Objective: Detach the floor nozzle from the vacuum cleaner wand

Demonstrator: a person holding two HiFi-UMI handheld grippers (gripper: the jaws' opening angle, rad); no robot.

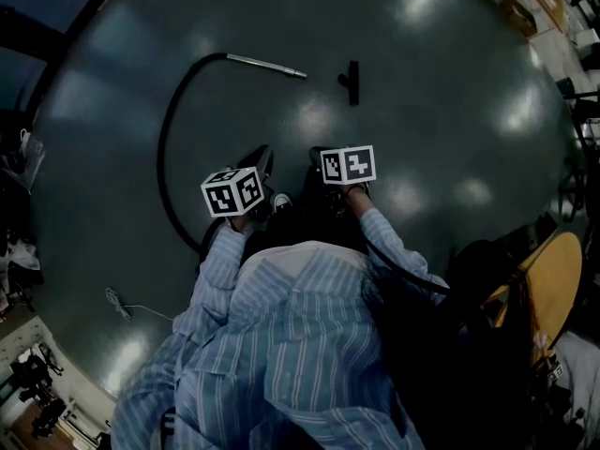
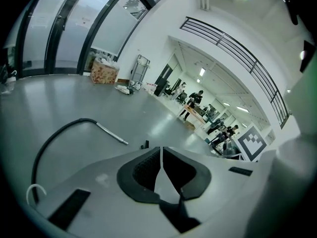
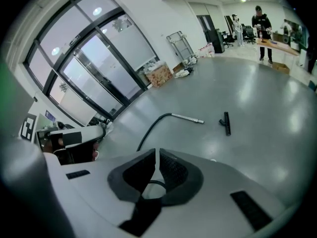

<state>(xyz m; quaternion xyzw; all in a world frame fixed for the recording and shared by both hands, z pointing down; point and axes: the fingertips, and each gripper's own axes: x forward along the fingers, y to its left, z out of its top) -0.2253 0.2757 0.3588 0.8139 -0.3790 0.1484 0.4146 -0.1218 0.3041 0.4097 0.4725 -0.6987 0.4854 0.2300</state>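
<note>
- The floor nozzle (image 1: 351,81), a small black T-shape, lies flat on the grey floor (image 1: 450,111), detached from the wand and near its free tip, at that tip's 3 o'clock in the head view.
- The wand (image 1: 266,65), a thin metal tube, lies at the nozzle's 9 o'clock.
- A black hose (image 1: 167,139) runs from the wand's far end and curves toward 6 o'clock, reaching the person's feet.
- The right gripper (image 1: 322,155) is at the nozzle's 6 o'clock, well apart from it; its 2 jaws are together with nothing between them.
- The left gripper (image 1: 261,160) is just beside it at 9 o'clock, jaws likewise together and empty.
- A white cable (image 1: 117,303) lies at the person's 9 o'clock.
</note>
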